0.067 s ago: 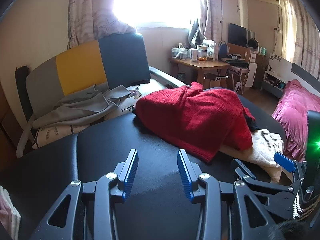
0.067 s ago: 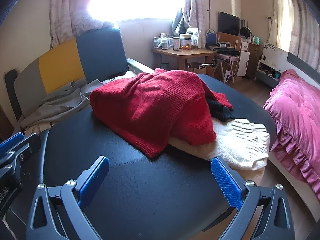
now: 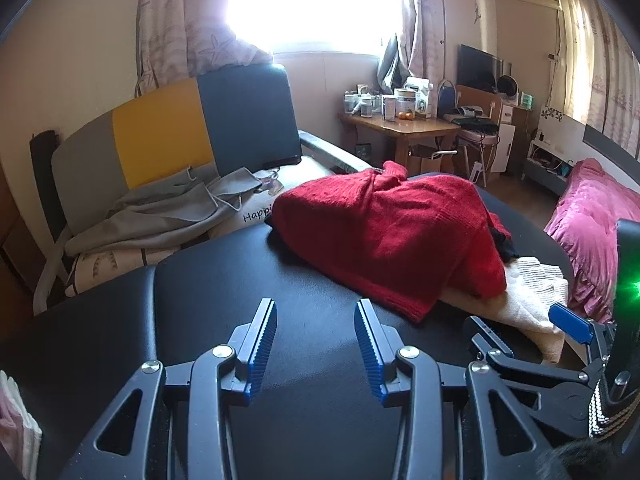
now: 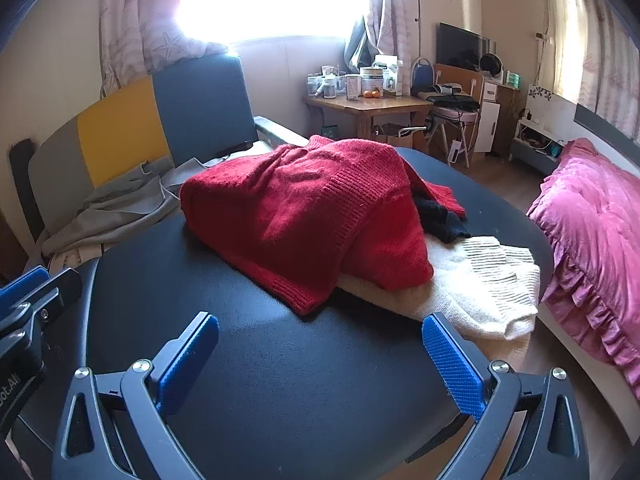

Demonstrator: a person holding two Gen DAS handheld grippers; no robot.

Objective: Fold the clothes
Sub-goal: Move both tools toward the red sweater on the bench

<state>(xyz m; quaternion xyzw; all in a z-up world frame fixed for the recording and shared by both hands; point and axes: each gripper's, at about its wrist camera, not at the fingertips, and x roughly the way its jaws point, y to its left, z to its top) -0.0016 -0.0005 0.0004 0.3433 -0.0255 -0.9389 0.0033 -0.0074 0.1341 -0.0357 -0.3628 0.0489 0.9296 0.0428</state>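
Observation:
A red knit sweater point(image 3: 392, 236) point(image 4: 304, 220) lies heaped on the far part of the black table point(image 3: 304, 296) point(image 4: 280, 368). It covers a cream striped sweater point(image 3: 532, 296) point(image 4: 484, 280) and a dark garment point(image 4: 440, 220). My left gripper point(image 3: 316, 344) is open and empty over the table, short of the red sweater. My right gripper point(image 4: 320, 356) is open wide and empty, just short of the sweater's near hem. The right gripper's blue pads point(image 3: 568, 322) also show in the left wrist view.
A sofa point(image 3: 180, 140) with a grey garment point(image 3: 168, 216) stands behind the table at the left. A pink bed point(image 4: 592, 216) is at the right. A wooden desk point(image 4: 372, 104) with jars stands at the back. Folded cloth point(image 3: 20, 428) sits at the near left.

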